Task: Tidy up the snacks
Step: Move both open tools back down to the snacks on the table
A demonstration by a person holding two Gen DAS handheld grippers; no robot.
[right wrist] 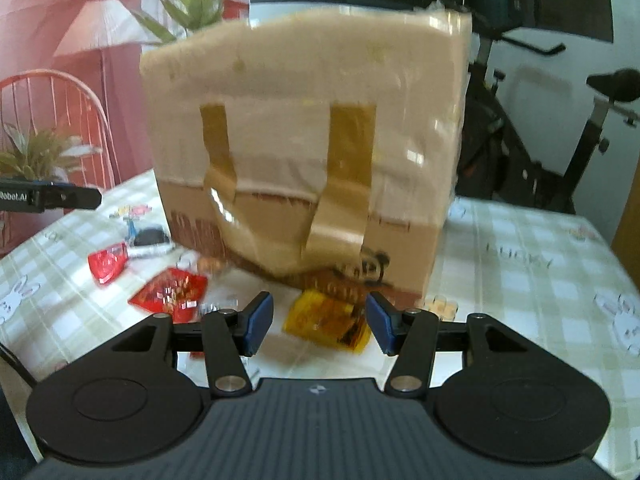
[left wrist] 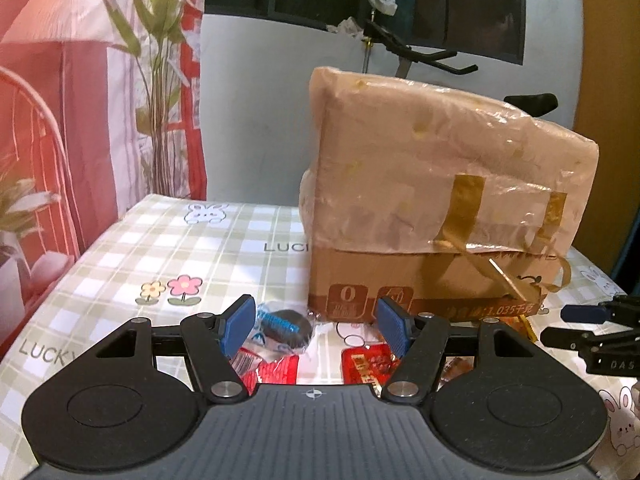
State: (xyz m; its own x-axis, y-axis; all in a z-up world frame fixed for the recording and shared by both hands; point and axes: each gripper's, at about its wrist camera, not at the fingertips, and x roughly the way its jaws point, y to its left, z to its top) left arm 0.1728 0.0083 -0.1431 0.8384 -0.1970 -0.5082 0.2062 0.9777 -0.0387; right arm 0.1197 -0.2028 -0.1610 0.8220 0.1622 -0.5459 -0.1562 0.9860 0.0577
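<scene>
A tall cardboard box [left wrist: 432, 200] wrapped in plastic and brown tape stands on the table; it fills the middle of the right wrist view [right wrist: 304, 148]. Small snack packets lie in front of it. My left gripper [left wrist: 316, 326] is open and empty, low over a clear packet with a dark round snack [left wrist: 286, 326] and red packets [left wrist: 366, 364]. My right gripper [right wrist: 320, 322] is open and empty, just above a yellow-orange packet [right wrist: 326, 318]. Red packets [right wrist: 170, 292] lie to its left. The right gripper's fingers [left wrist: 584, 314] show at the left view's right edge.
The table has a green checked cloth [left wrist: 180, 240] with rabbits and flowers. A red chair [right wrist: 52, 120] and plants stand at the left. An exercise bike [right wrist: 540, 152] stands behind the table at the right. The left gripper's tip [right wrist: 52, 198] shows at the left edge of the right wrist view.
</scene>
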